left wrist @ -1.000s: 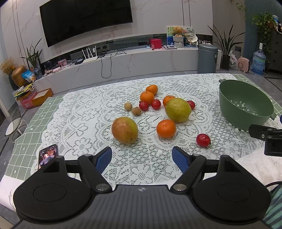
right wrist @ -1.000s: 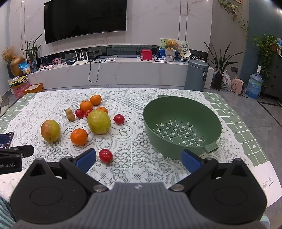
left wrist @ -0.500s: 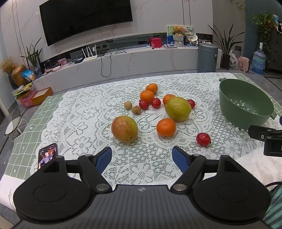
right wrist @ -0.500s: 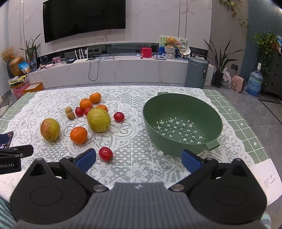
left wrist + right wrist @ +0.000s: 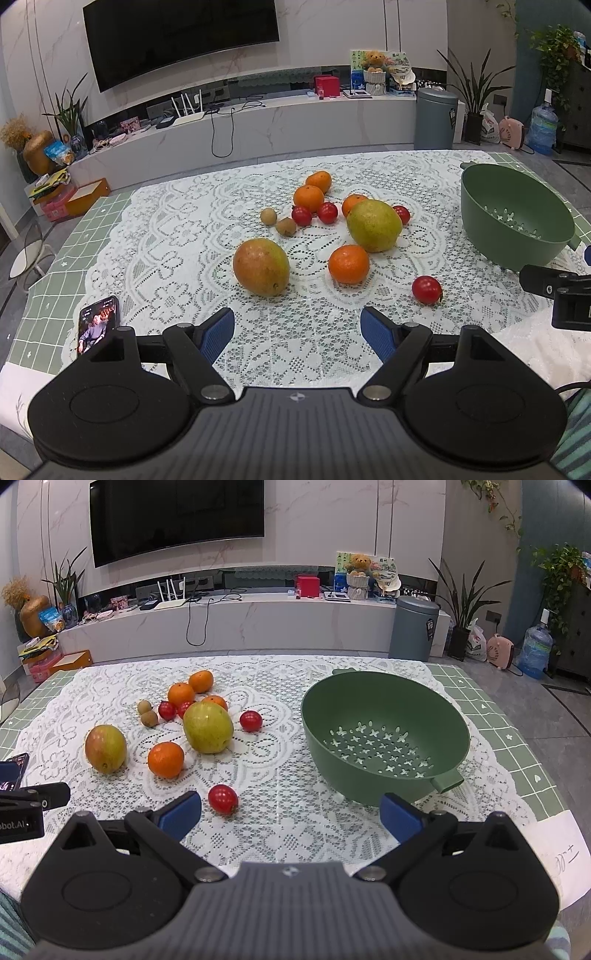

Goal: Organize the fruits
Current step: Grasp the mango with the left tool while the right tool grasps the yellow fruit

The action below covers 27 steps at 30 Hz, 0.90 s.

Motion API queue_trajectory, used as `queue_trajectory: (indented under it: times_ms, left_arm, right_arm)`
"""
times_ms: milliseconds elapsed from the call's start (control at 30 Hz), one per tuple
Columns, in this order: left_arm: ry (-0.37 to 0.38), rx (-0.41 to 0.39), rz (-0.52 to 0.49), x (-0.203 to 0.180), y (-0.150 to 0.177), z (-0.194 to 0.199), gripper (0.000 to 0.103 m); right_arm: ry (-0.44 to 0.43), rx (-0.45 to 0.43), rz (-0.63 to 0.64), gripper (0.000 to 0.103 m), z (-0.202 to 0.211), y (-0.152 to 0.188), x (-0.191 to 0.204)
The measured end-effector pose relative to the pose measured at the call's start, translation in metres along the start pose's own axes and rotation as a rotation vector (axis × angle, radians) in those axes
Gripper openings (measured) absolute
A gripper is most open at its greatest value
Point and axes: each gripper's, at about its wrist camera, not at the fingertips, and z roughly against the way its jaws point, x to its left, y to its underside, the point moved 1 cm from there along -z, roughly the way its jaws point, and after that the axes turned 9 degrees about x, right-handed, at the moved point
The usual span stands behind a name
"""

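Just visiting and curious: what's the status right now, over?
Left gripper open, empty. Right gripper open, empty. Fruit on the lace cloth, green colander empty. Nearest: red tomato; nothing in the way.

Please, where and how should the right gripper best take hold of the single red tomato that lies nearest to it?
Probably across its middle, coming down from above. The tomato is small, round and smooth, standing alone on the lace cloth with free space on both sides. The right gripper is open wide enough.

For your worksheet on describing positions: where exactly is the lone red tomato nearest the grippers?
In the right wrist view the lone tomato lies on the lace cloth just ahead of the right gripper, apart from the orange and left of the green colander.
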Motion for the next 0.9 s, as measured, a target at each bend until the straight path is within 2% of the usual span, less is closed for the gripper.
queue_trajectory:
  times_ms: [267,400,600,700,800,900]
  left_arm:
    - [0.035,0.005,0.0,0.002,-0.002,-0.003,0.091]
    - [0.032,-0.001,-0.011,0.004,-0.004,-0.007,0.09]
    - [0.015,-0.012,-0.019,0.011,-0.016,-0.014,0.089]
    - [0.004,-0.015,0.014,0.019,-0.025,-0.018,0.088]
    - [0.014,0.01,0.035,0.027,-0.034,-0.028,0.088]
    - [-0.003,0.037,0.041,0.03,-0.043,-0.043,0.085]
  right_arm:
    - [-0.034,0.009,-0.019,0.099,-0.009,0.002,-0.001]
    - [-0.067,-0.05,-0.024,0.099,-0.012,0.006,-0.001]
    - [-0.097,-0.087,0.058,0.099,-0.02,-0.006,0.013]
    - [-0.112,-0.093,0.119,0.099,-0.029,-0.018,0.024]
    - [-0.112,-0.097,0.182,0.099,-0.044,-0.033,0.036]
    - [-0.154,-0.081,0.222,0.096,-0.062,-0.05,0.045]
